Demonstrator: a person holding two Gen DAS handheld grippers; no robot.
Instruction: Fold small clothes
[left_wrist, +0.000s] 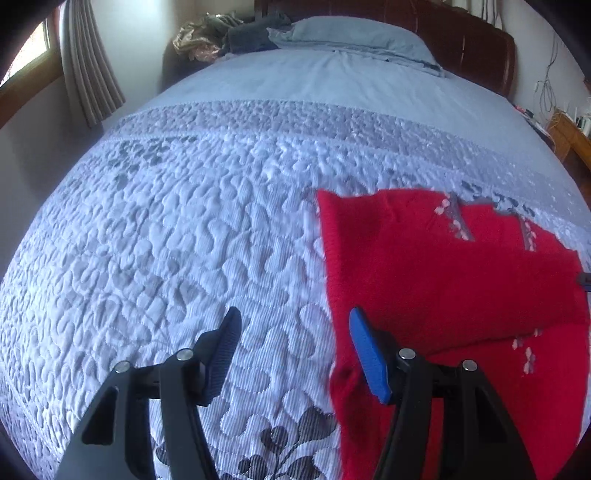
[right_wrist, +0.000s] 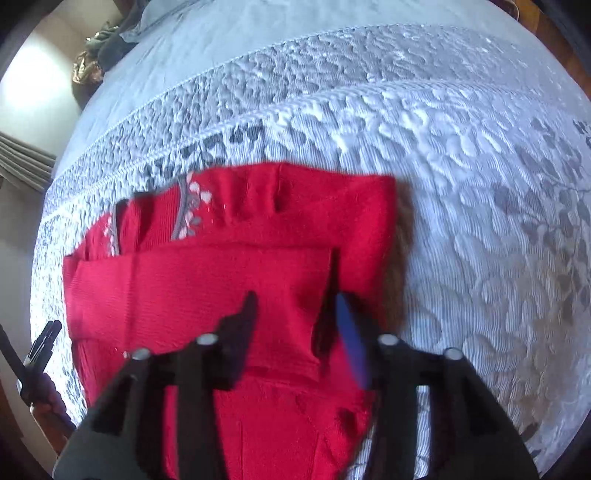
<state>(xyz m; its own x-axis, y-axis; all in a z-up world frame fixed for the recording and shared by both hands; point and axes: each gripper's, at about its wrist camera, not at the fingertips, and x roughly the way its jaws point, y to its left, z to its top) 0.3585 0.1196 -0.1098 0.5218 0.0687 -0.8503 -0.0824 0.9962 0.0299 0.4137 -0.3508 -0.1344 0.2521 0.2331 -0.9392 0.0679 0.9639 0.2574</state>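
From my left wrist view, my left hand-held gripper (left_wrist: 293, 328) is spread, with nothing between its jaws; only the quilted bedspread (left_wrist: 177, 236) shows in the gap. The red sweater (left_wrist: 443, 280) lies flat on the bed, to the right of the gap, and my blue-padded finger (left_wrist: 369, 354) stands over its left edge. Whether that finger touches the knit I cannot tell. Far up the bed a pillow (left_wrist: 354, 40) rests against the dark headboard (left_wrist: 476, 44), and a curtain (left_wrist: 88, 62) hangs at the left.

From my right wrist view, my right hand-held gripper (right_wrist: 297, 314) points down over the red sweater (right_wrist: 221, 288), its jaws parted. A folded sleeve (right_wrist: 207, 284) lies across the garment's body right under them, but the pads are not pressing on it. The sweater sits in the middle of the bedspread (right_wrist: 461, 184), partly folded. At the lower left edge my left hand-held gripper (right_wrist: 46, 341) shows beside the sweater.
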